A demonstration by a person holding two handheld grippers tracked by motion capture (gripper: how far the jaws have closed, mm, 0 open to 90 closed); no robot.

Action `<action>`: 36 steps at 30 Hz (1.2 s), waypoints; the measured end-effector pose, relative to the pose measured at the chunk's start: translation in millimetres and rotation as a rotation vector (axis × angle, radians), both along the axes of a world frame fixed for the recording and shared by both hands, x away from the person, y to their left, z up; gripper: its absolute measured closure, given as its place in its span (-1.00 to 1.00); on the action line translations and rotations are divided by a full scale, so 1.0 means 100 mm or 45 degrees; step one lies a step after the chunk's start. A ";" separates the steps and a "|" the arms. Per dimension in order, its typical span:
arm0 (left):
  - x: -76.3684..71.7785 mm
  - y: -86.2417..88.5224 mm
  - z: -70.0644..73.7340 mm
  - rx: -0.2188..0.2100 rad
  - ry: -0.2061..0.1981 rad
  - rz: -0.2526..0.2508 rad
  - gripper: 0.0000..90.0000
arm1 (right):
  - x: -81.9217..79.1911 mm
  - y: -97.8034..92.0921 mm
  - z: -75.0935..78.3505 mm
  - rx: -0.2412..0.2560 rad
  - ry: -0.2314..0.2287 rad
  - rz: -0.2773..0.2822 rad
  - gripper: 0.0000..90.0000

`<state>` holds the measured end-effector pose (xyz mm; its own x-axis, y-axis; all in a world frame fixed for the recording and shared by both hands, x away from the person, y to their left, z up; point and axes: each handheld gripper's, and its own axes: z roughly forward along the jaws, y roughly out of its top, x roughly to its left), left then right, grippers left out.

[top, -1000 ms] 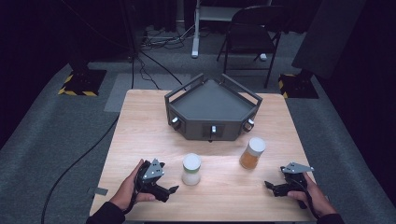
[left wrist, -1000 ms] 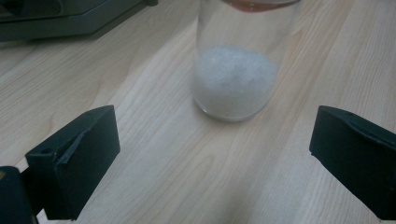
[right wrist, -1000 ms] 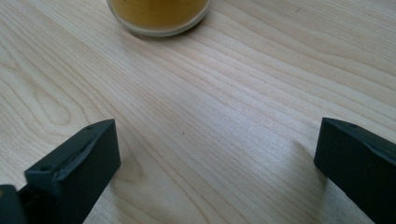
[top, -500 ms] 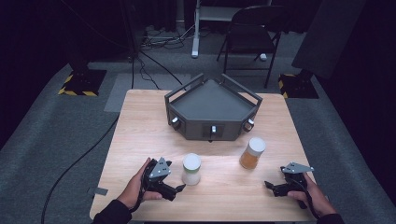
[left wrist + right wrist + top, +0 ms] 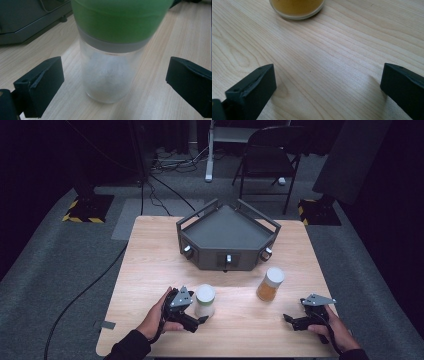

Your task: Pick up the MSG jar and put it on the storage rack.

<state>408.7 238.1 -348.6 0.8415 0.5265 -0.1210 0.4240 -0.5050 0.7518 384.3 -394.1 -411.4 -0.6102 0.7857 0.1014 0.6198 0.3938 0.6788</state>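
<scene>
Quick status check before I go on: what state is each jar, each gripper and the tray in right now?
Green-lidded jar: upright on the table, lid on, white powder inside, between the left jaws but not clamped.
Orange jar: upright, lid on, orange contents, standing free.
Left gripper: open, jaws on either side of the green-lidded jar.
Right gripper: open, over bare wood, short of the orange jar.
Dark tray: empty, at the table's far side.
</scene>
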 end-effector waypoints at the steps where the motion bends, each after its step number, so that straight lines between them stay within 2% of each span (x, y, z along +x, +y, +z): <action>1: 0.01 0.00 -0.02 -0.016 0.009 0.008 -0.96 | 0.00 0.00 0.00 0.000 0.000 0.000 -1.00; 5: 0.02 0.04 -0.12 -0.091 0.020 0.035 -0.96 | 0.00 0.00 0.00 0.000 0.000 0.000 -1.00; 13: 0.06 0.02 -0.22 -0.169 0.040 0.064 -0.95 | 0.00 0.00 0.00 0.001 0.001 0.002 -1.00; 22: 0.03 -0.10 -0.27 -0.178 0.011 0.114 -0.86 | 0.00 0.00 0.00 0.001 0.001 0.002 -1.00; 26: 0.00 -0.12 -0.29 -0.191 -0.030 0.116 -0.67 | 0.00 0.00 0.00 0.001 0.001 0.002 -1.00; 28: 0.00 -0.12 -0.31 -0.218 -0.035 0.122 -0.58 | 0.00 0.00 0.00 0.001 0.001 0.002 -1.00; 31: 0.02 -0.12 -0.32 -0.226 -0.045 0.105 -0.43 | 0.00 0.00 0.00 0.001 0.001 0.002 -1.00; 33: 0.02 -0.15 -0.31 -0.215 -0.062 0.094 -0.33 | 0.00 0.00 0.00 0.001 0.001 0.002 -1.00; 36: -0.03 -0.19 -0.29 -0.191 -0.099 0.103 -0.29 | 0.00 0.00 0.00 0.001 0.001 0.002 -1.00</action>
<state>405.4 218.8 -378.0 0.8072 0.5736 -0.1394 0.3963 -0.3516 0.8481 384.7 -394.4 -411.5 -0.6115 0.7846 0.1022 0.6195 0.3944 0.6787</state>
